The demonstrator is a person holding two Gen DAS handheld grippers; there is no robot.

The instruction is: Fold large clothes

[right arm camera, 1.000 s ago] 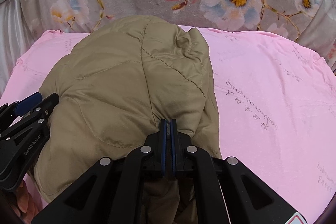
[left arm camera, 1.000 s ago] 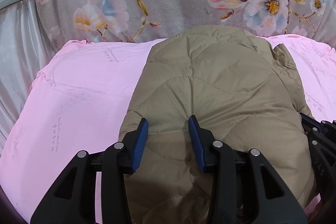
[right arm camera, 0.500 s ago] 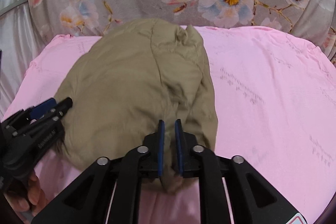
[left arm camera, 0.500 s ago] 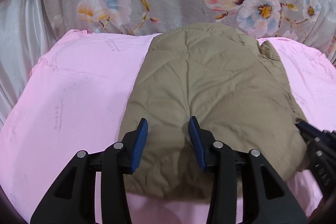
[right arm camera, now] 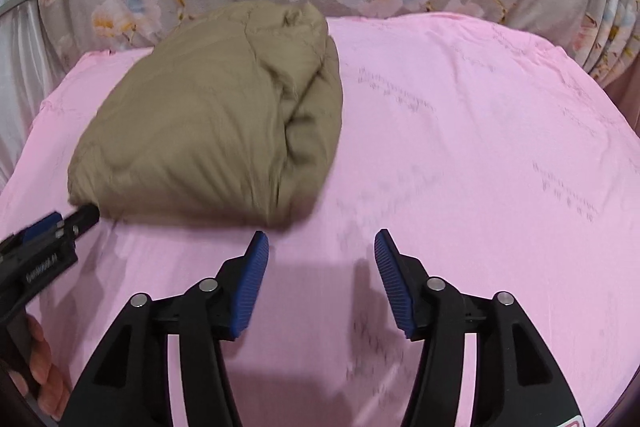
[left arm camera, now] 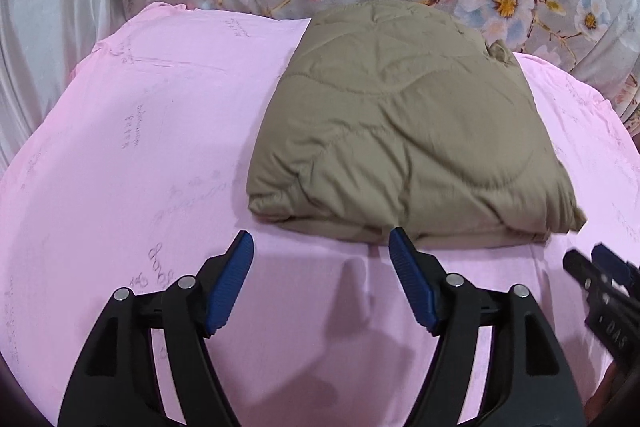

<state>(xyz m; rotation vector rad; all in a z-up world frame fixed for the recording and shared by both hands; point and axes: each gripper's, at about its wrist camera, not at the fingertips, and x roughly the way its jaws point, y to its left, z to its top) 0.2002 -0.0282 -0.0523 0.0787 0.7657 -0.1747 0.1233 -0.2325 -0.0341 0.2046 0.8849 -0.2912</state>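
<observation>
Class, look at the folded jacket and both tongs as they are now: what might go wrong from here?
1. The puffy tan jacket may spring open: both tongs, left and right, are opening with nothing between them.
2. Its bulging right fold looks loose and could slump onto the pink sheet.

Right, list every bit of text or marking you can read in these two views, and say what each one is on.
"DAS", seen upside down and cut off: side of the right gripper, left wrist view.
White lettering on the left gripper, right wrist view: too blurred to read.
Faint script printed across the pink sheet: too faint and blurred to read.
Red-edged sticker at the bottom corner of the right wrist view: cut off, unreadable.
Tan quilted jacket: no text visible.
</observation>
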